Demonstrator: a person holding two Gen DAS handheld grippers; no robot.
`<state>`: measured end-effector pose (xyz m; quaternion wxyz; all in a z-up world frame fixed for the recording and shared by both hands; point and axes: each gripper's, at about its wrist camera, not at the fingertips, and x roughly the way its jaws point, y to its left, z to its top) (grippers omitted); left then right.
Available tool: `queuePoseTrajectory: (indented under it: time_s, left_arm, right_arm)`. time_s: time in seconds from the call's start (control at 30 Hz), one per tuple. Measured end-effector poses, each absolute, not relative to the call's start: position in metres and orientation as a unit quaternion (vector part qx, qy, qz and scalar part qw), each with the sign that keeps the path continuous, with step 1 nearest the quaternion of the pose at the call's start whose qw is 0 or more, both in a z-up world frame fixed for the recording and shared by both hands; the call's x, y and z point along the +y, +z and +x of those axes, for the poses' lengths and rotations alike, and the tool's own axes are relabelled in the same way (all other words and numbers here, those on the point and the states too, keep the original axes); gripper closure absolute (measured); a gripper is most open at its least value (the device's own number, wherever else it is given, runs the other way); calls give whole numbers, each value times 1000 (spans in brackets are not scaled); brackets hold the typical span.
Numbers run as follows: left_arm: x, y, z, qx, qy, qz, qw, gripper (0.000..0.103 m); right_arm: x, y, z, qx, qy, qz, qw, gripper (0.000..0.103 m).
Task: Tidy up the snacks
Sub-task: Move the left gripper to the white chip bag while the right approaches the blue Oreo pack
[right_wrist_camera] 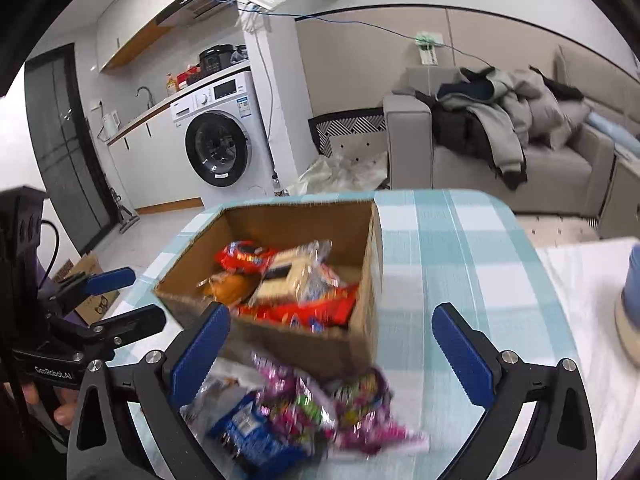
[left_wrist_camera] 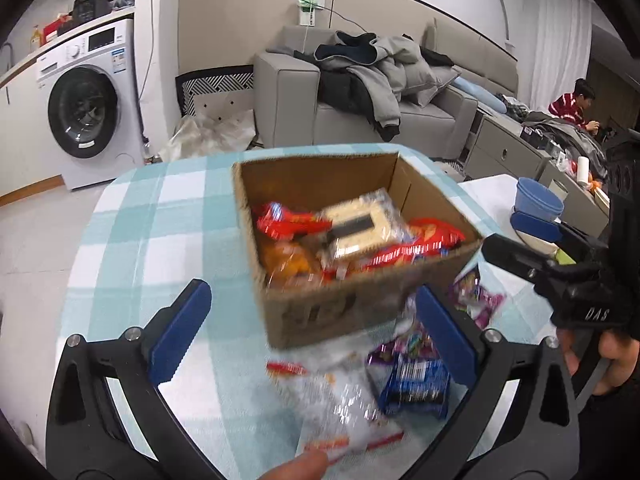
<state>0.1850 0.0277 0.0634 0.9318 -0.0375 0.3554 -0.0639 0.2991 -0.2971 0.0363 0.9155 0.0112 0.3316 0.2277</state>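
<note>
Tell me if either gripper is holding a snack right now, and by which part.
Nothing is held. The left gripper and right gripper both have jaws wide open, hovering over loose snack packets in front of the cardboard box.

washing machine (left_wrist_camera: pixel 86 108) left | grey sofa (left_wrist_camera: pixel 360 120) piled with coats | beige wall | pale floor

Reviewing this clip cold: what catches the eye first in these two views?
An open cardboard box in the middle of the checked tablecloth, already filled with red snack packets and a clear-wrapped pack. Nearer the cameras, loose snacks lie outside it: a blue packet and pink-purple packets. Both the left gripper and right gripper stand open and empty.
</note>
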Motion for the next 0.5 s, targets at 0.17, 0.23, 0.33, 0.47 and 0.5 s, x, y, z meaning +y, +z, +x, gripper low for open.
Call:
queuePoseTrajectory:
  time_s: [0.17, 0.23, 0.33, 0.47, 0.5]
  left_arm:
    - [33, 53, 158, 364, -44, -39, 930, 1]
    - [33, 49, 151, 369, -37, -36, 928, 1]
    - [35, 46, 141, 374, -25, -36, 926, 1]
    - [35, 40, 127, 378, -28, -32, 925, 1]
    - [34, 38, 126, 380, -27, -30, 924, 1]
  right_arm:
    - [-294, 20, 275, 352, 237, -11, 905, 0]
    - [-290, 14, 267, 356, 237, -23, 904, 0]
    - [-287, 6, 256, 352, 238, -36, 905, 0]
    - [-282, -7, 247, 360, 244, -48, 899, 0]
    - [-281, -9, 244, 360, 252, -48, 897, 0]
